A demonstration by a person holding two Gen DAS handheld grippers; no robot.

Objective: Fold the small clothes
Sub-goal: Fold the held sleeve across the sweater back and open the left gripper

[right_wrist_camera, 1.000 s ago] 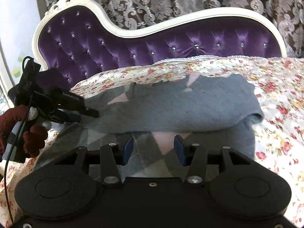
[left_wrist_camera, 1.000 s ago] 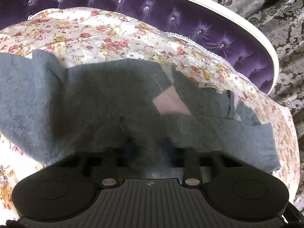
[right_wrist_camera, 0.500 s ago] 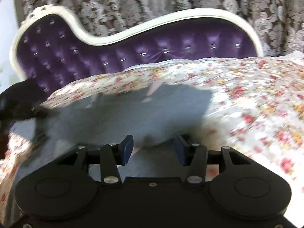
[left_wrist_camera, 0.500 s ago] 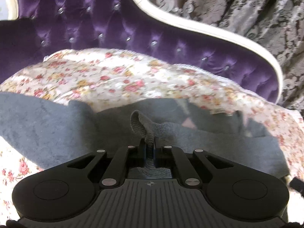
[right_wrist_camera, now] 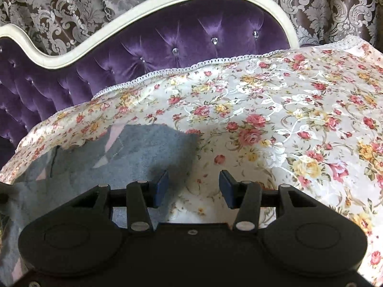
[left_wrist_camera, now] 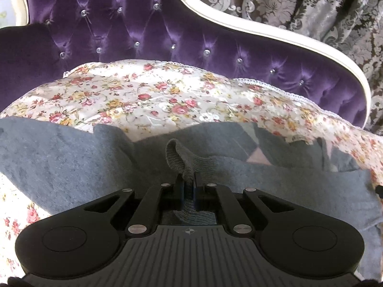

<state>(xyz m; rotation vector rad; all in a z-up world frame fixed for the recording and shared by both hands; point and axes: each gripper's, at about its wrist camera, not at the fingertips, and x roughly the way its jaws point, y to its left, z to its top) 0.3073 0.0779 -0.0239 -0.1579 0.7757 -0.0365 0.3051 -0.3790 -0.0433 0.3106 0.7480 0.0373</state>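
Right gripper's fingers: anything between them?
Nothing held: between the open right gripper only floral cover shows, with the grey sweater edge at the left, in the right wrist view.

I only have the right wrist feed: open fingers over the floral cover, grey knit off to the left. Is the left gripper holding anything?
Observer: Yes. The left gripper is shut on a pinched-up fold of the grey sweater.
Operator: Which part of the garment is it?
Observer: A ribbed edge; it loops up just beyond the fingertips, though I cannot tell whether it is cuff or hem.
Operator: Is the sweater lying flat on that side?
Observer: Mostly. It spreads across the floral cover, with a pink diamond patch showing right of the pinch.
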